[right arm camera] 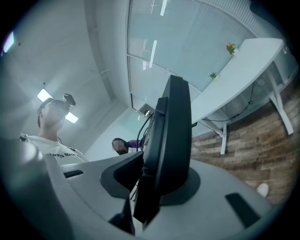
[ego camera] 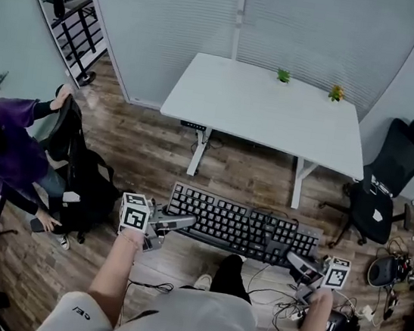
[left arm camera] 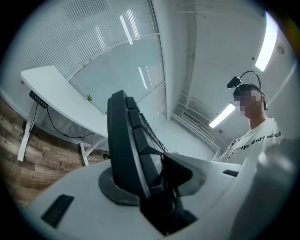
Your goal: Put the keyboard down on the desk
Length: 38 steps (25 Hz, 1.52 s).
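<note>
We extend the left forearm (ego camera: 117, 271) and right forearm (ego camera: 312, 325) forward, with the left gripper (ego camera: 181, 222) and right gripper (ego camera: 296, 263) level and facing inward, each with its two jaws clamped on one end of the keyboard (ego camera: 245, 224).

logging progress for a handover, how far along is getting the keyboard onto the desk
Done: the black full-size computer keyboard is picked up, with the left gripper clamped on one end and the right gripper on the other. In hand: it hangs above the wooden plank floor, short of the white rectangular desk. Left: carry it forward, set it on the desktop, release.
</note>
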Available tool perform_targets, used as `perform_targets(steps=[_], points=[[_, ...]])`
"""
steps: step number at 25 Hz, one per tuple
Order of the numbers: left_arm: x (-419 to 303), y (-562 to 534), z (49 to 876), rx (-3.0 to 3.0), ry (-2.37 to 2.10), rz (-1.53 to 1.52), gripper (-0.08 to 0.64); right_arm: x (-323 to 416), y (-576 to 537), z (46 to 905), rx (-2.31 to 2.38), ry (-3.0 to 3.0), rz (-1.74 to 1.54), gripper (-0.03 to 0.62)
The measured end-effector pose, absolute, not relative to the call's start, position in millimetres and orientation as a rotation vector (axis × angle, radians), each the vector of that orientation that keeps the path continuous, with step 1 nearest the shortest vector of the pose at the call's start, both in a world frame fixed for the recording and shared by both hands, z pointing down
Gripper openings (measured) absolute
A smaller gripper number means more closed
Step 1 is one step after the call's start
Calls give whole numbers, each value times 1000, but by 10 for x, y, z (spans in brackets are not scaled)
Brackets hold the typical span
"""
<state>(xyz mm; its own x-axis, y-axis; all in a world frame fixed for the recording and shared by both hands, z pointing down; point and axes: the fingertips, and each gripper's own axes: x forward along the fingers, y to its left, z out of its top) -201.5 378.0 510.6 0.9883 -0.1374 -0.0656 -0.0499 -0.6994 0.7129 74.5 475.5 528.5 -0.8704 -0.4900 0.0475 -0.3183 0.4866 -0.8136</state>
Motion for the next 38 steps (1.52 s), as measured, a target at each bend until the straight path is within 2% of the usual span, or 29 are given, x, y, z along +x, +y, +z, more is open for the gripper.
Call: perform_targets(steps=[14, 29, 38], points=[[-1528, 2846, 5162, 2331, -159, -119, 179, 1207, 3787, 5370, -657, 2508, -1352, 114], [-608, 1593, 5115, 2306, -191, -101, 180, 2119, 2496, 5327, -619, 2480, -1403, 114], [-298, 1275, 5126, 2301, -220, -105, 181, 2441, 2103, 5344, -593, 2533, -1379, 114]])
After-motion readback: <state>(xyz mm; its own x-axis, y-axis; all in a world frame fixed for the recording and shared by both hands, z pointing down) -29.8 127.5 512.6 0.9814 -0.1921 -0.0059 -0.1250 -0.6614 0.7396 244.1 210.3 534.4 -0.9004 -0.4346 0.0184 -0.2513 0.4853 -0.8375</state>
